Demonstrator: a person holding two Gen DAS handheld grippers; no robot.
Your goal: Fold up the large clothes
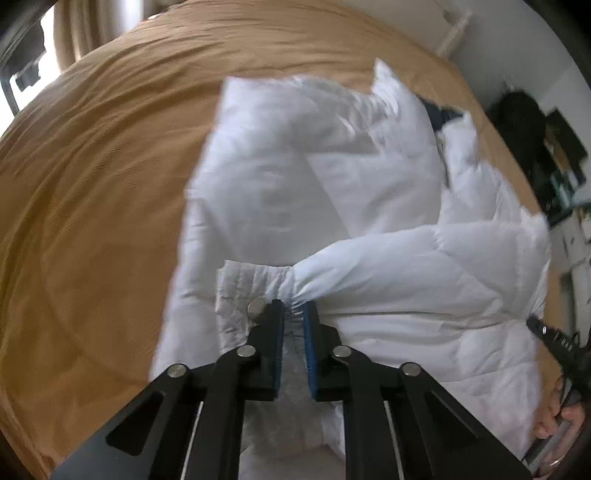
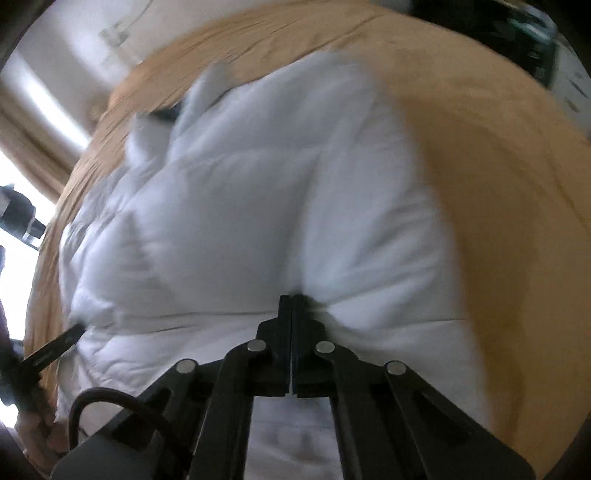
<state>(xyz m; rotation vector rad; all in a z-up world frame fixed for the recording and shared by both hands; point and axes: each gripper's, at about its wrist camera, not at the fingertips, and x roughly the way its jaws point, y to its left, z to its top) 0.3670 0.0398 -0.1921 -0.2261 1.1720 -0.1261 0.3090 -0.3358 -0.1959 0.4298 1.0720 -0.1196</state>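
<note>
Our left gripper clamps the gathered cuff of a white puffer jacket, its blue-padded fingers pinching the elastic bunch of fabric just beside a round metal snap. From that pinch the sleeve runs off to the right across the jacket's body. Our right gripper is closed tight, jaws pressed together with a fold of the same jacket caught at the tips, the white quilting puckering around them. In the left wrist view the right gripper shows only as a dark tip at the jacket's right side, with the hand holding it below; in the right wrist view the left gripper's tip touches the jacket's left edge.

The jacket lies spread across the middle of a bed covered in a tan bedspread, its dark blue lining showing at the collar toward the far edge. Both views are blurred. Beyond the bed's far left corner we see a beige curtain and a bright window; off the right edge, dark objects we cannot make out sit against a pale wall
</note>
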